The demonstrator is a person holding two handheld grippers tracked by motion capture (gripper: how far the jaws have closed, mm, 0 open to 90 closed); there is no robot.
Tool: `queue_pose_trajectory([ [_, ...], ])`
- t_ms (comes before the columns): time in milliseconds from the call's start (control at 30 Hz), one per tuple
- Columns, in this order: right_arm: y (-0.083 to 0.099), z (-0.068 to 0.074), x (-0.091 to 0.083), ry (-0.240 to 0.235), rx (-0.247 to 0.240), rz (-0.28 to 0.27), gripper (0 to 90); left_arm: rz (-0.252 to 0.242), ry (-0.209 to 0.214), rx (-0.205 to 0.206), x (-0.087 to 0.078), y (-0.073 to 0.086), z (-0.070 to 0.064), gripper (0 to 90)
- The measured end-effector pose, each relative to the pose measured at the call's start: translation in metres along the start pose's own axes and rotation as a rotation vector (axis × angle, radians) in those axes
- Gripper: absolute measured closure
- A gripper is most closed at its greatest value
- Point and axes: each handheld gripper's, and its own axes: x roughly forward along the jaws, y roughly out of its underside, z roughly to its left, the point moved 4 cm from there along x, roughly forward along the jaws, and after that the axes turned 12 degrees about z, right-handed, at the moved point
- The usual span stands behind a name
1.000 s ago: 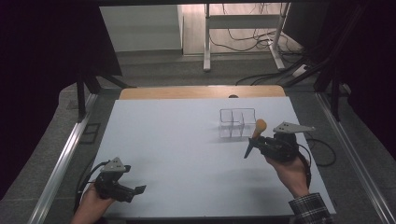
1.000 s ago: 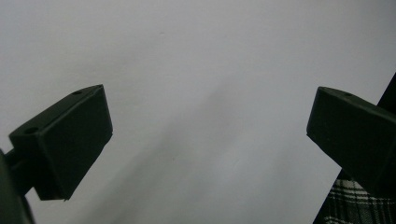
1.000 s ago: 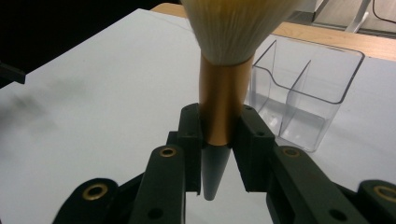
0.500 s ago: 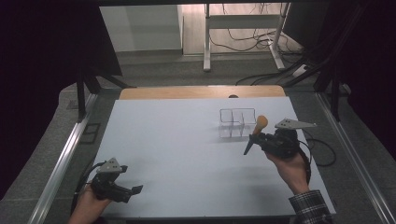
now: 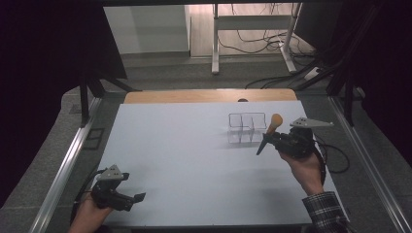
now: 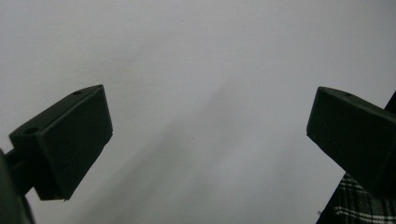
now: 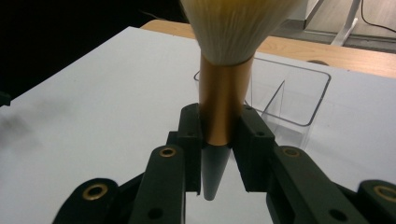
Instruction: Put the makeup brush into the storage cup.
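While your right gripper (image 5: 272, 137) clamps its jaws on the makeup brush (image 7: 223, 70) just beside the clear organizer (image 5: 247, 128), the brush tilts, so its pointed handle could catch a divider and tip the light organizer. Its compartments look empty. Your left gripper (image 6: 210, 135), well apart from it, has jaws wide apart.

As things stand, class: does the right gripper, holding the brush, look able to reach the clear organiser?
Probably yes. The right gripper, shut on the brush, hovers right beside the clear organiser, and bare table lies between them. The left gripper sits far off, open.
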Motion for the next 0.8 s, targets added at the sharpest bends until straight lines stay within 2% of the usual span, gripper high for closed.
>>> queue_pose_trajectory([
  [800,-0.016,-0.021,0.002,0.039,0.002,-0.017,73.3,-0.005,0.003,-0.033,-0.003,0.009,0.008,0.9],
])
